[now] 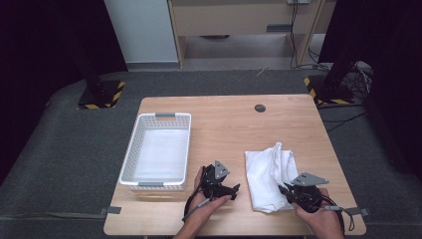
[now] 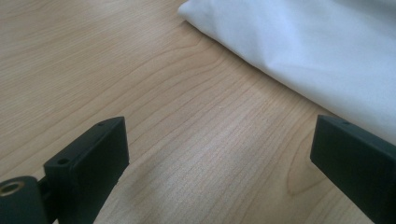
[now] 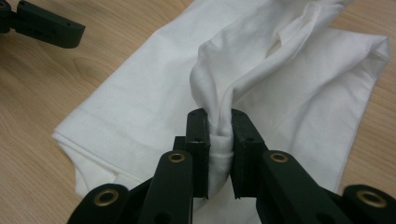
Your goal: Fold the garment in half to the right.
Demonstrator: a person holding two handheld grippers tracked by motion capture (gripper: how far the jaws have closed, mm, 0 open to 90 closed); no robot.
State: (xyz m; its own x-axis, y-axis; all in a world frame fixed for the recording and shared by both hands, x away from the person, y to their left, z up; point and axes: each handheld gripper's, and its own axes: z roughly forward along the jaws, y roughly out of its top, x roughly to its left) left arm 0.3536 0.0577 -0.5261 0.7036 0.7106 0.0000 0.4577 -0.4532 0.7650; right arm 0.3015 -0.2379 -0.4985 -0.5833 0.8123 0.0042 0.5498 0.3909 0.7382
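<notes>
The white cloth [image 1: 271, 177] lies folded on the right part of the counter [image 1: 224, 124], one fold bunched up and pinched tight in the right hand-held gripper [image 3: 219, 135]. The left hand-held gripper [image 1: 234, 189] waits just beside the cloth, jaws wide and empty. The work looks like folding or lifting; next, the left probably needs an edge before carrying it to the basket [image 1: 130, 149].

A wooden table [image 1: 224, 124] carries a white basket [image 1: 135, 139] toward its left edge and a white cloth [image 1: 266, 174] near the front right corner.
</notes>
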